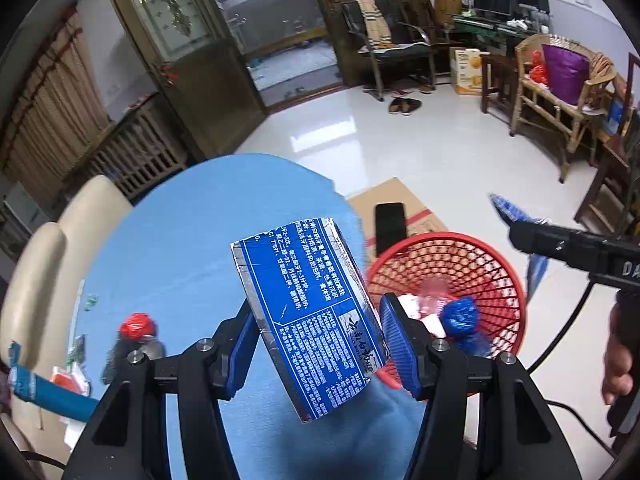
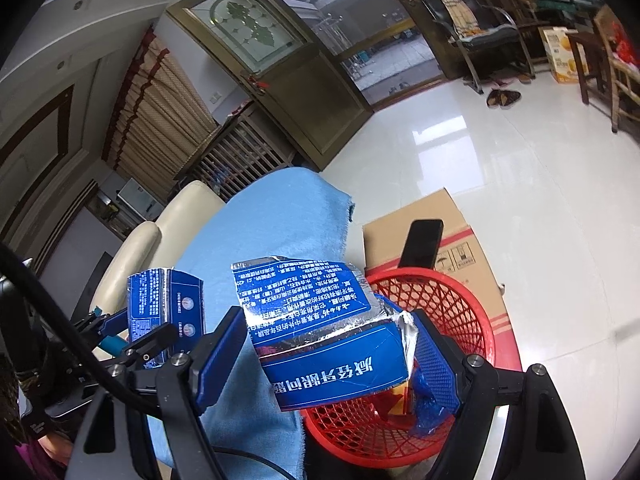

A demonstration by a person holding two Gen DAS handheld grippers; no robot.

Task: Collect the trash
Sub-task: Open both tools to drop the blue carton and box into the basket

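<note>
With each gripper clamped on a torn blue carton piece, either piece risked dropping onto the blue cloth short of the red basket.

The left gripper is holding a torn carton piece over the cloth-covered table. At its three o'clock a mesh basket is sitting, wrappers lying in it. A phone is resting on the cardboard box behind the basket, at twelve o'clock. The right gripper is holding another carton piece at the basket's nine o'clock.
</note>
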